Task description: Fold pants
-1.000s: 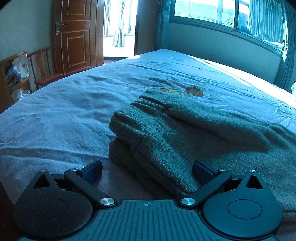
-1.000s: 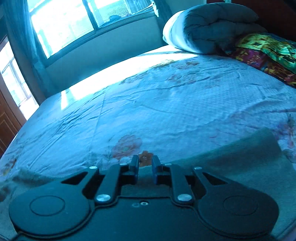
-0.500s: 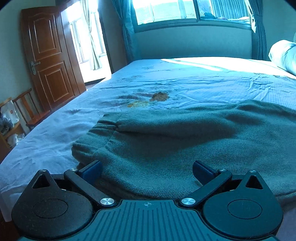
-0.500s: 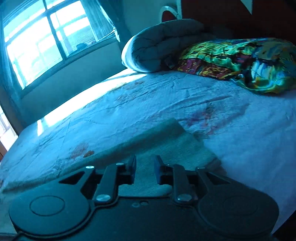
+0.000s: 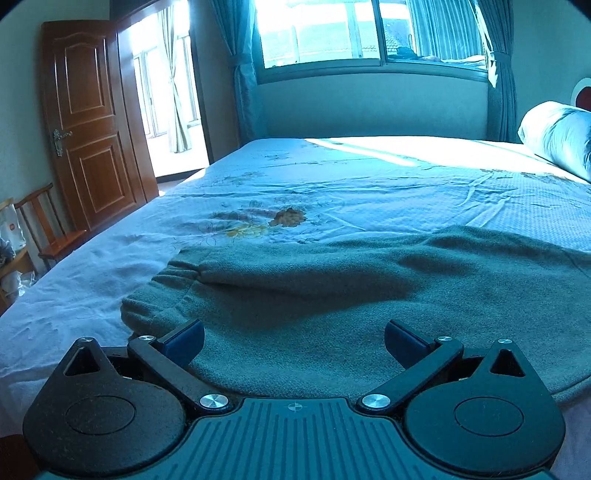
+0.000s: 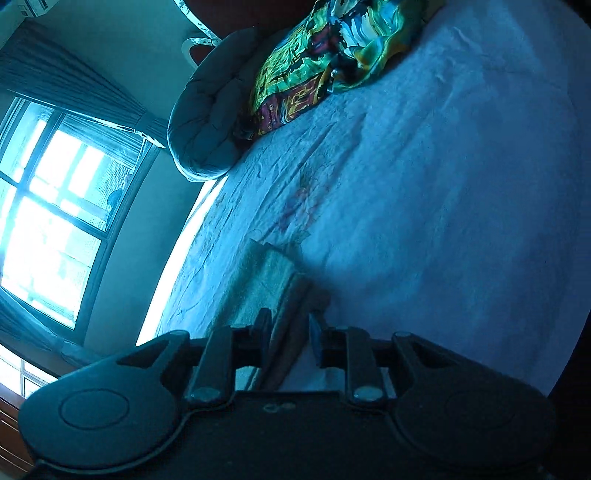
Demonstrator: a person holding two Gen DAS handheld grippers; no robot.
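Green fleece pants (image 5: pixel 332 306) lie spread across the near part of the bed (image 5: pixel 369 184), on a pale blue sheet printed with a brown and yellow flower motif (image 5: pixel 273 219). In the left wrist view the cloth runs from a bunched, gathered end at the left, just ahead of the left finger, out past the right edge of the picture. The left claw (image 5: pixel 294 341) hangs low over this cloth with its two dark fingers spread wide and nothing between them; the fabric passes beneath the gap, and whether the tips touch it I cannot tell.

The right claw (image 6: pixel 290 341) is turned steeply on its side, so window and bed look tilted. Its fingers stand close together with a layered edge of the pants (image 6: pixel 280 295) running up between them, the cloth pale green in this dim light. The left finger lies against the fabric; a narrow gap shows by the right one, so how firmly the cloth is pinched I cannot tell.

Beyond the pants, at the head of the bed, rest a rolled grey quilt (image 6: pixel 207 125) and a bright multicoloured pillow (image 6: pixel 325 51). A wooden door (image 5: pixel 88 125), a wooden chair (image 5: pixel 48 229) and a curtained window (image 5: pixel 369 33) frame the far side of the room
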